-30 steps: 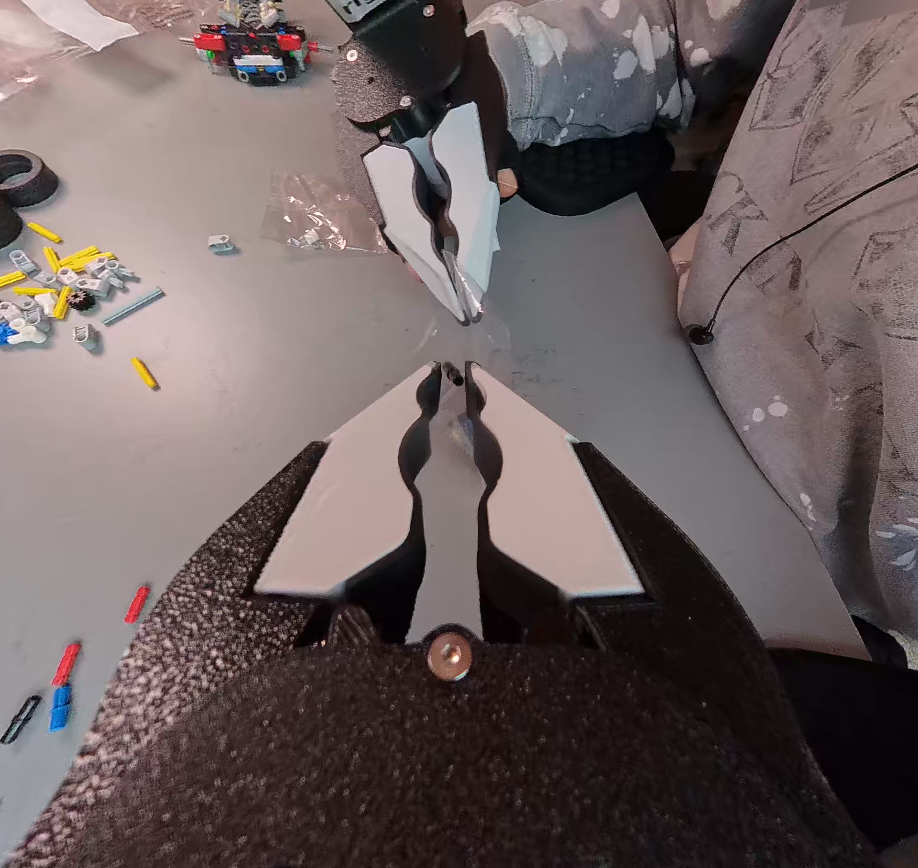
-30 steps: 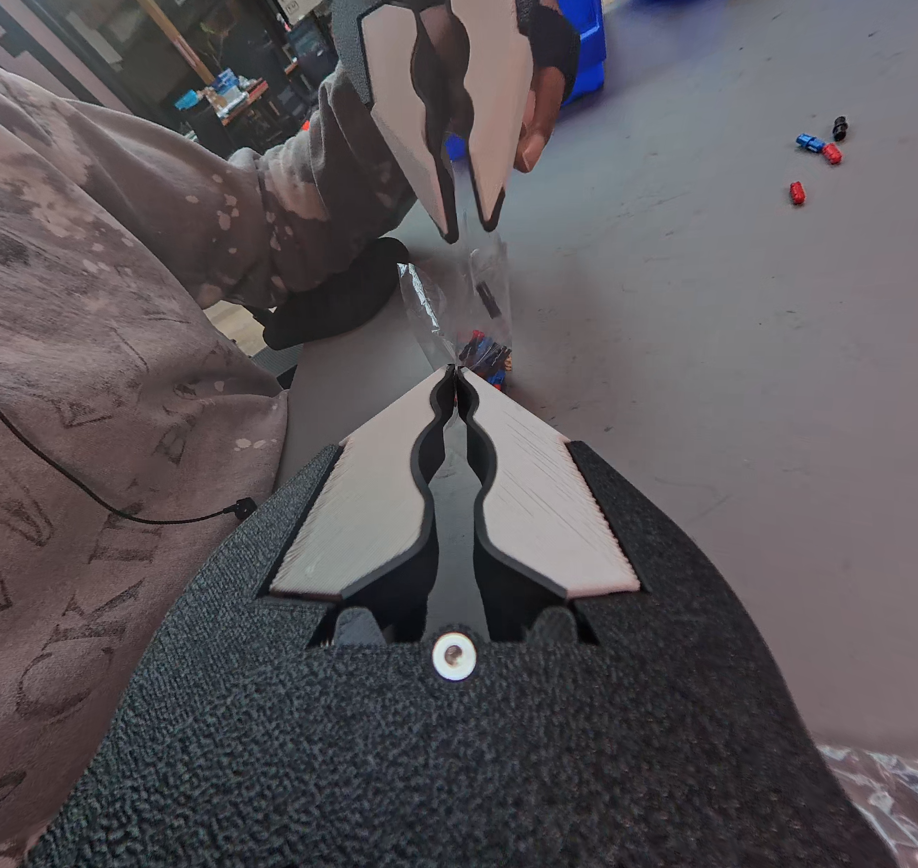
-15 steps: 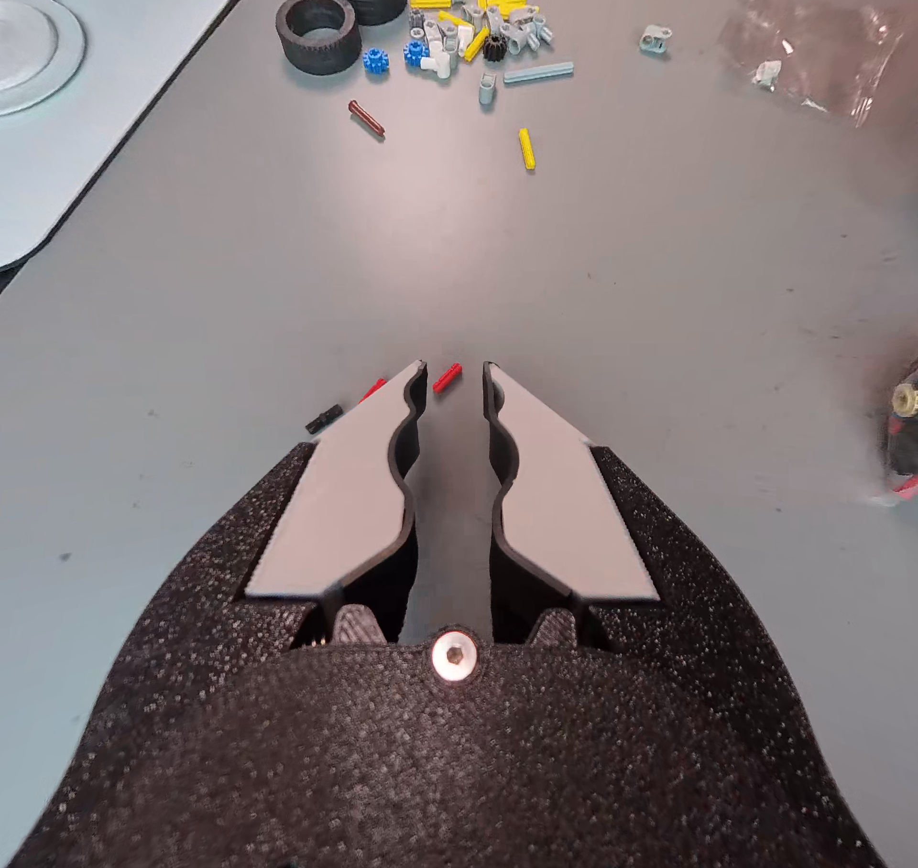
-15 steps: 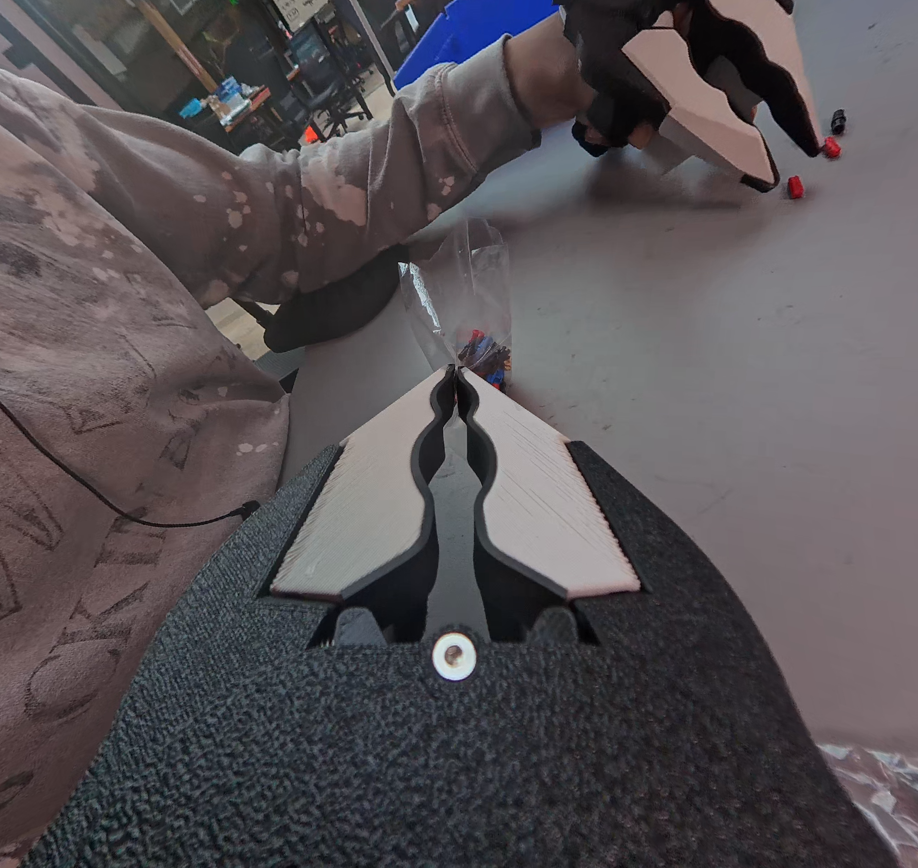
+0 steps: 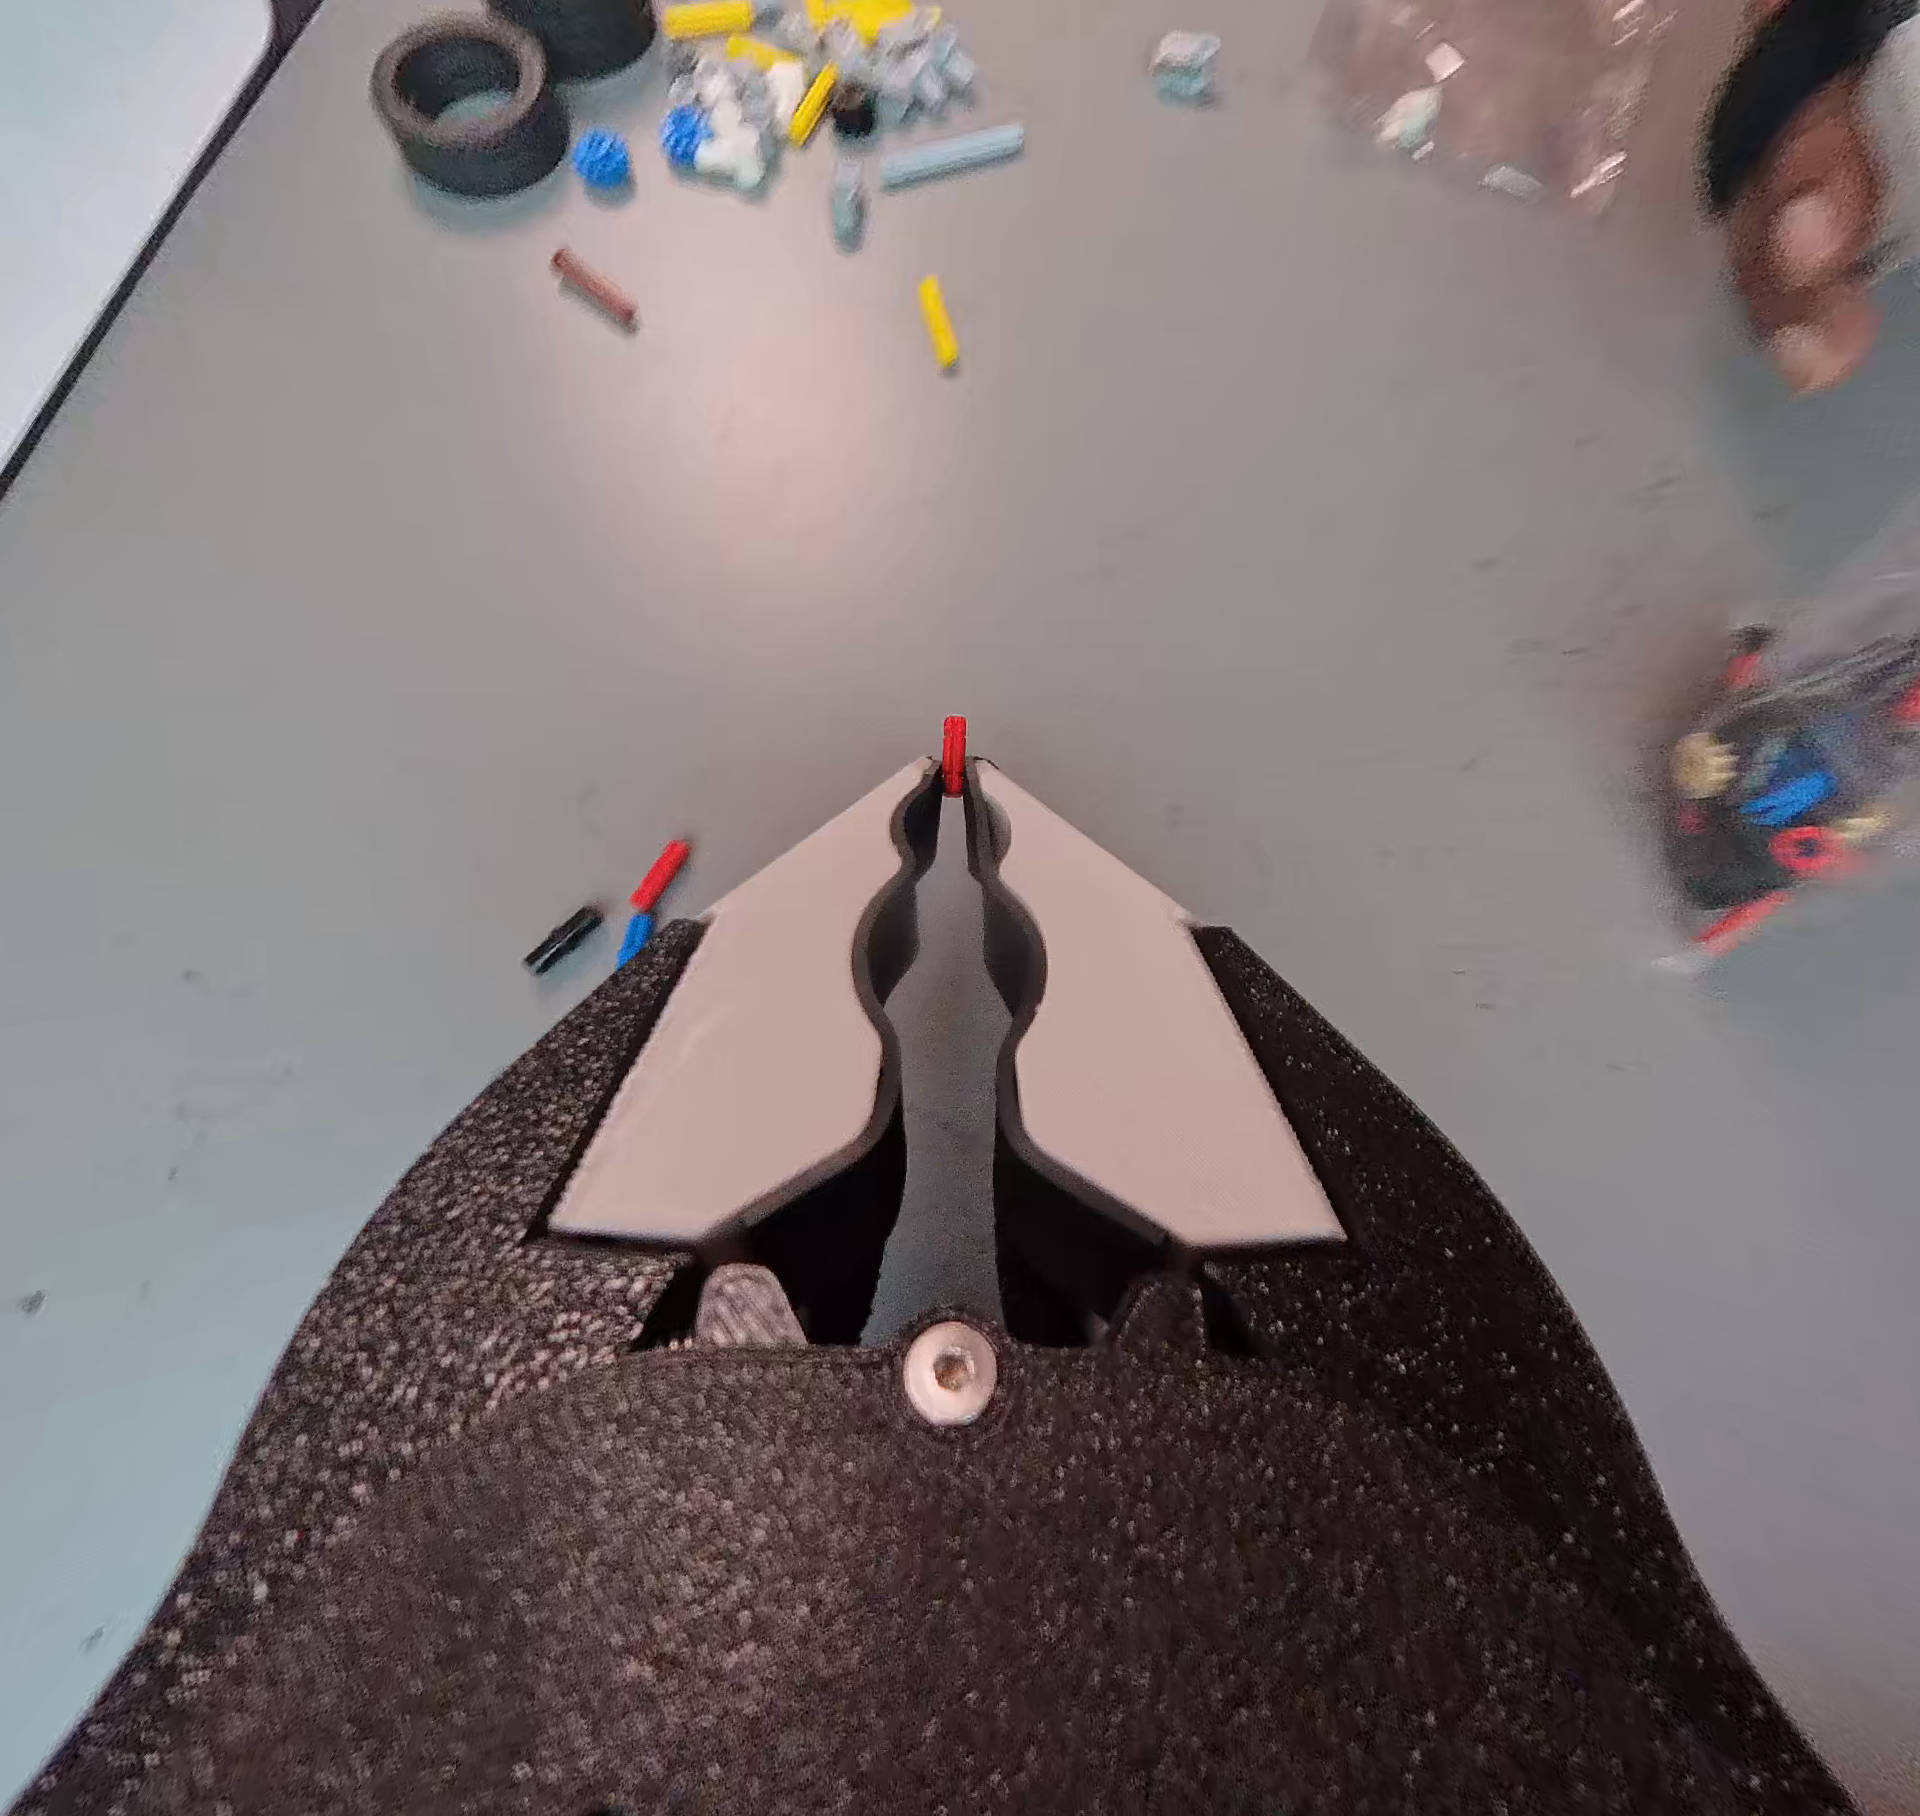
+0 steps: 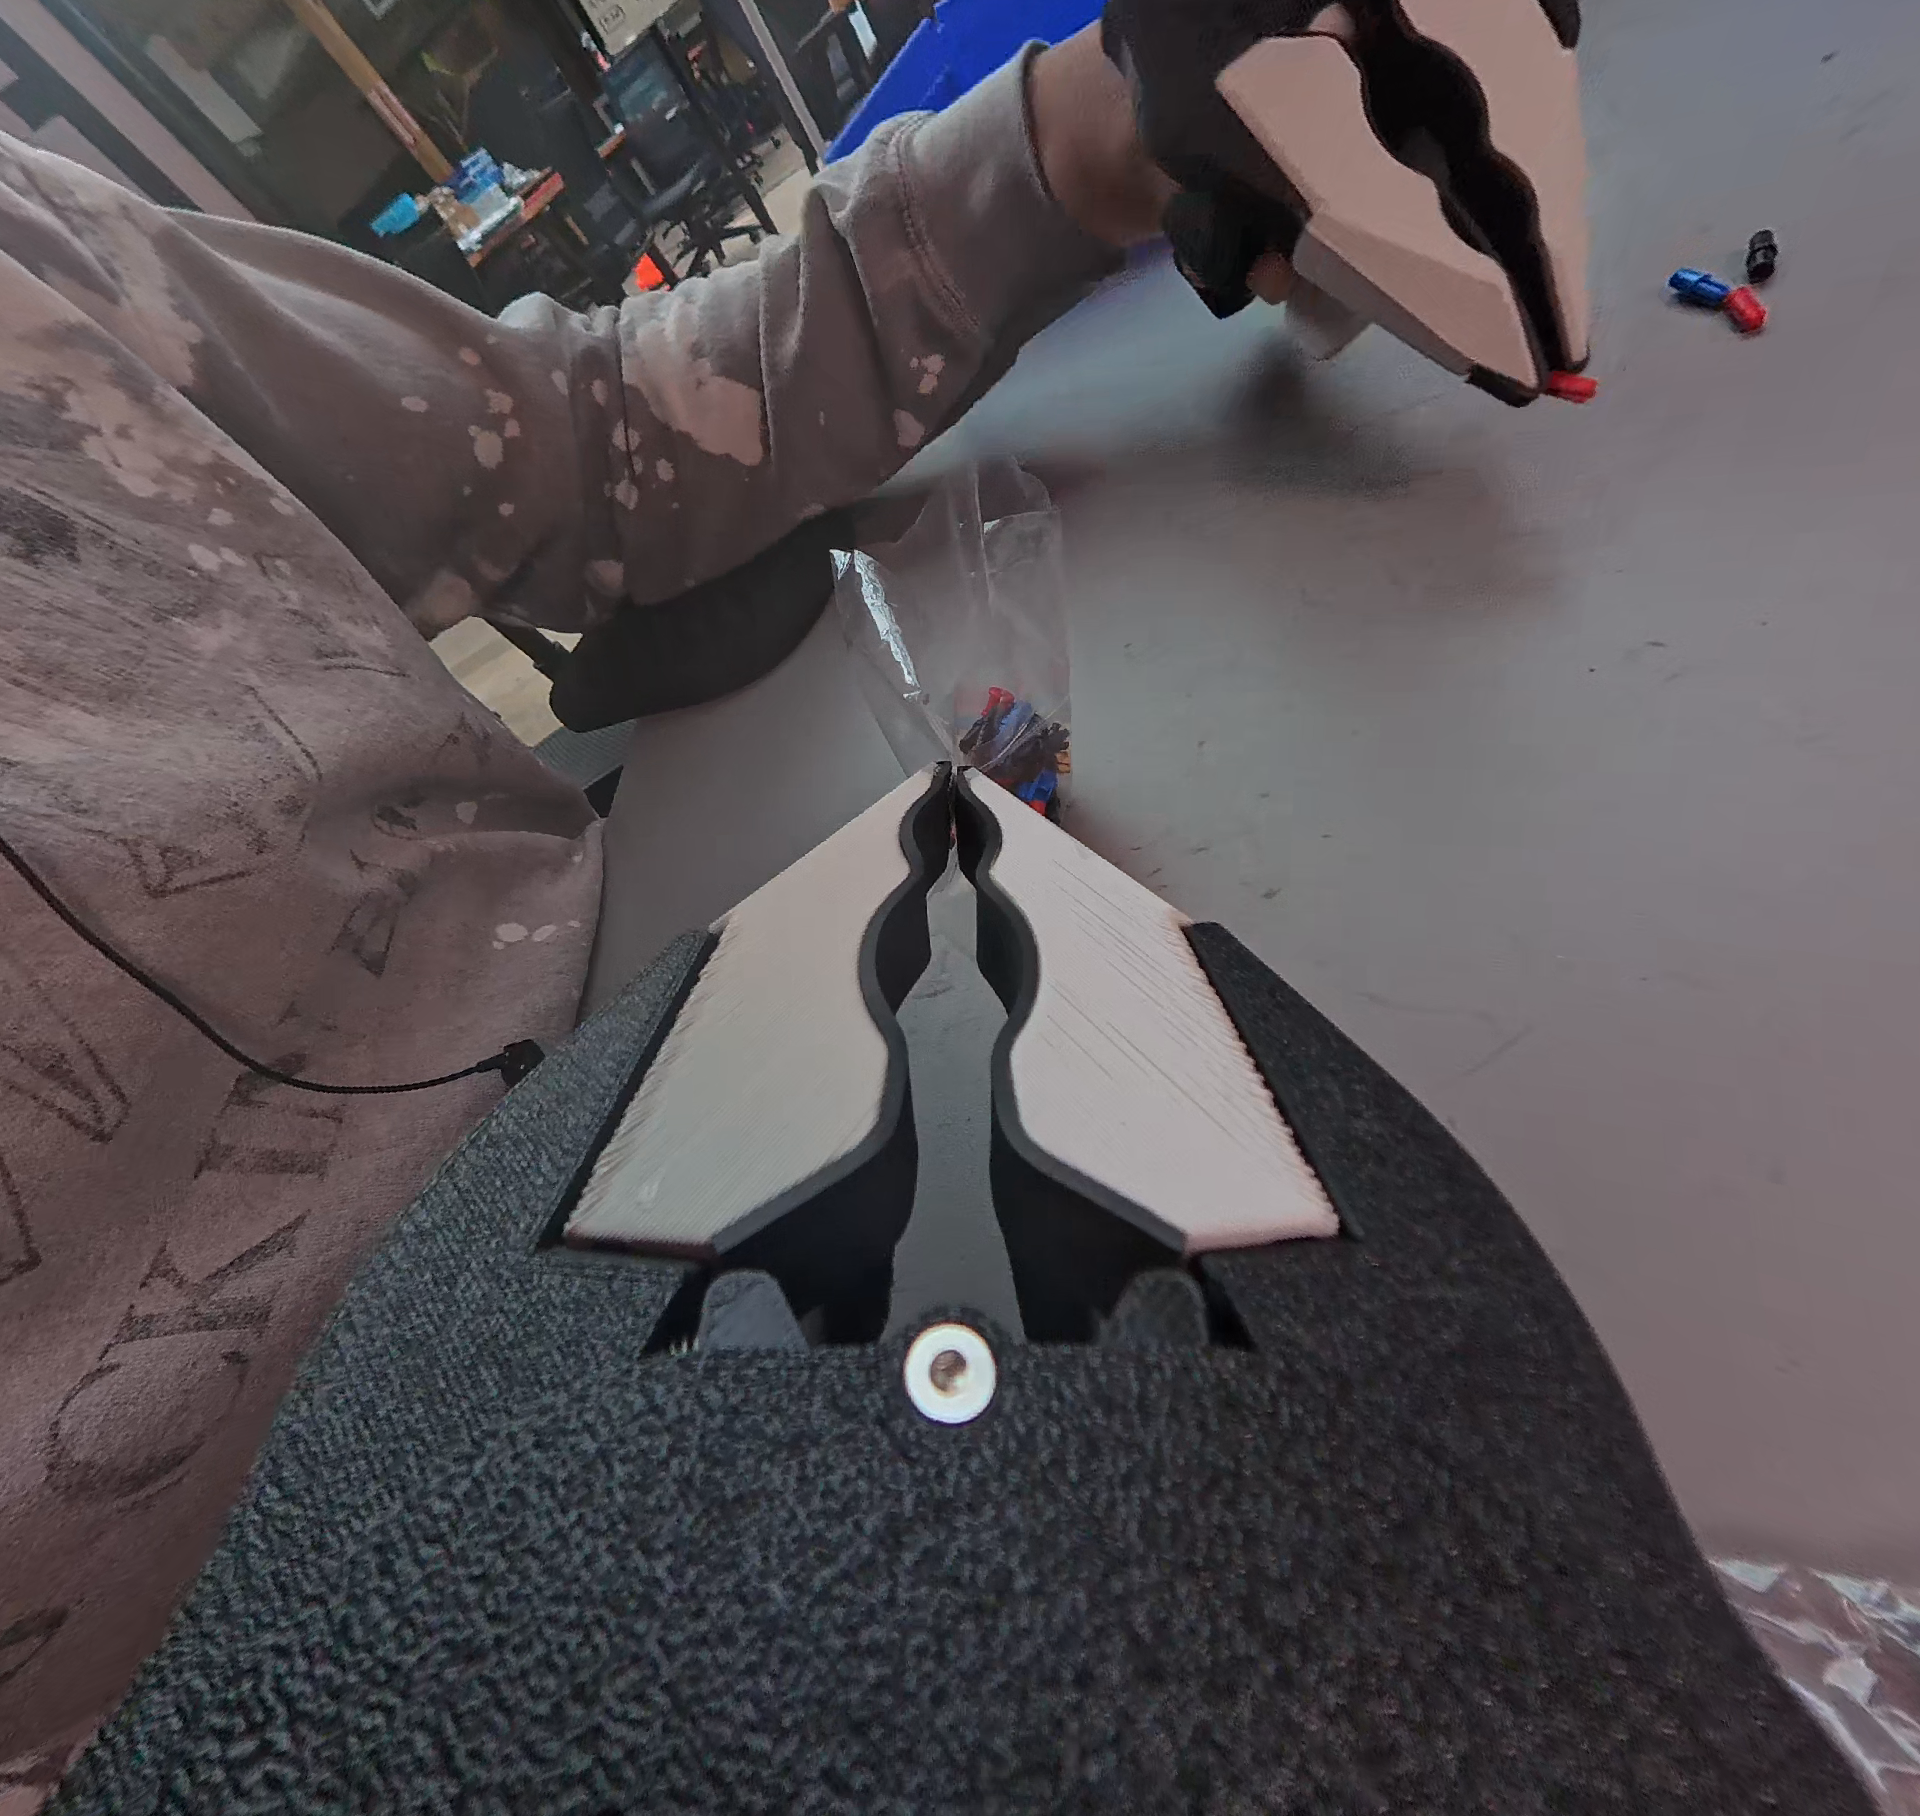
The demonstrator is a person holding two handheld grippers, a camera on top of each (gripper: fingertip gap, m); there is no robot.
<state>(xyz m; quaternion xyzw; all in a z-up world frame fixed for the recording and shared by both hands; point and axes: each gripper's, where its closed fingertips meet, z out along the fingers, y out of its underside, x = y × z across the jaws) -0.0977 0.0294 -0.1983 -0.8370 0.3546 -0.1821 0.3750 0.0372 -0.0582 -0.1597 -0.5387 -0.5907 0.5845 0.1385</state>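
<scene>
My left gripper [image 5: 953, 787] is shut on a small red pin [image 5: 954, 743], held just above the grey table [image 5: 727, 540]; it also shows in the right wrist view [image 6: 1548, 379] with the red pin [image 6: 1571, 386] at its tips. My right gripper [image 6: 954, 777] is shut on the edge of a clear plastic bag [image 6: 971, 603] that holds several small red, blue and black parts [image 6: 1013, 738]. The same bag of parts shows blurred at the right of the left wrist view [image 5: 1787, 810].
A red-and-blue pin [image 5: 649, 899] and a black pin [image 5: 561, 938] lie left of my left gripper. At the far side are two black tyres [image 5: 509, 62], a heap of yellow, grey and blue parts [image 5: 810, 73] and another clear bag [image 5: 1486, 93]. A person's sleeve [image 6: 675, 395] is on the left.
My left gripper swung from the bag to the loose pins, closed on a red pin and lifted it. My right gripper has kept hold of the bag.
</scene>
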